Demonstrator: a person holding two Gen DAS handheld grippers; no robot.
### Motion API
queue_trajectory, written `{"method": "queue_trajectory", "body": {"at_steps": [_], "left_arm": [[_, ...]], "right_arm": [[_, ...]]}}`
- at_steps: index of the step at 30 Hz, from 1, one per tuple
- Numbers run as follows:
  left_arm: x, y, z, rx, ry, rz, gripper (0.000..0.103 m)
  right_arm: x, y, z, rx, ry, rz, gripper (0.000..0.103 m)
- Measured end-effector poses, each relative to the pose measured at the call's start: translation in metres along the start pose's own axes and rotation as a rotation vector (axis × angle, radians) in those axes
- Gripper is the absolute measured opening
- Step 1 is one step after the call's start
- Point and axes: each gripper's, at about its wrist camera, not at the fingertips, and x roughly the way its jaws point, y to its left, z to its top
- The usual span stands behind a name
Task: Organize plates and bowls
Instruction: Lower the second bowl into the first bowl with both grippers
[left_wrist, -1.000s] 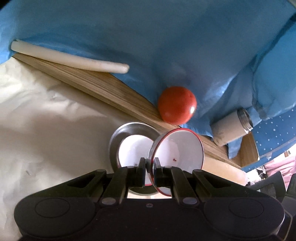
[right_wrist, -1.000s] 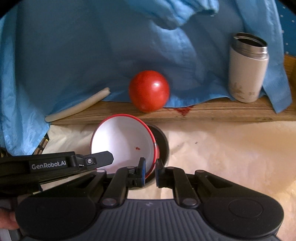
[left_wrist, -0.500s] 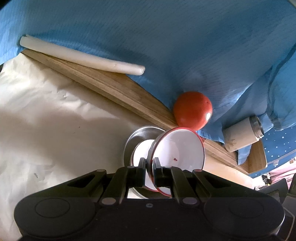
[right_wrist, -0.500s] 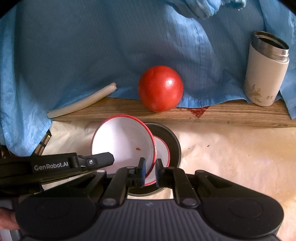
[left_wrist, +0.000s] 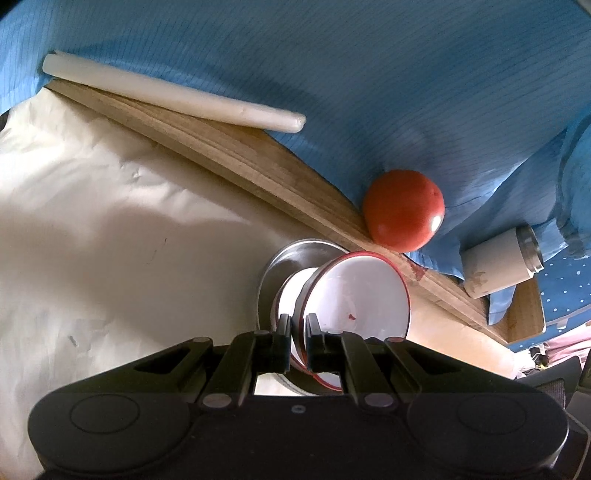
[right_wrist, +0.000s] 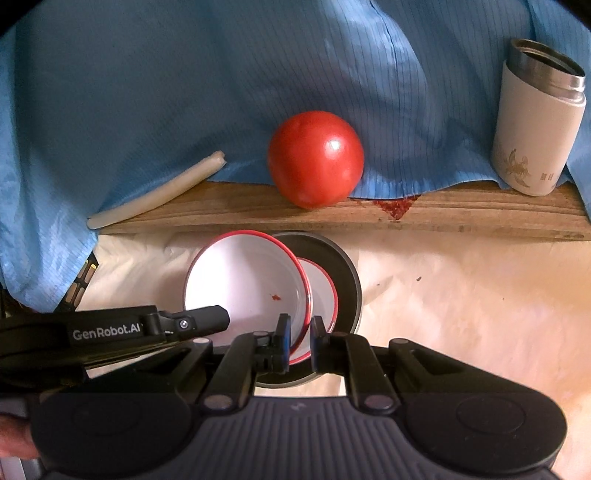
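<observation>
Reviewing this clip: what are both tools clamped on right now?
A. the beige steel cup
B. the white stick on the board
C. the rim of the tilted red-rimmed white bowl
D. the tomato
C: the left tool and the right tool each pinch the rim of the tilted red-rimmed bowl, held above the metal plate; the tomato sits untouched on the board.

Home kitchen: tomato (right_wrist: 316, 158), wooden board (right_wrist: 332, 216).
</observation>
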Motion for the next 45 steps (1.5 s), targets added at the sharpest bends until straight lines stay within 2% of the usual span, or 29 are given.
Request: {"method": "queue_trajectory", "body": {"at_steps": [27,45], "left_arm": [[0.01,-0.002,-0.001,-0.001,0.032,0.022,0.008],[0.013,-0.003,0.001,0.005,0.045,0.039,0.011]], "right_arm": [[0.005,-0.002,0.005,0.026,0.039,0.001,0.012],[0.004,-0.004,0.006,0.048,0.029,0.008,0.015]]}}
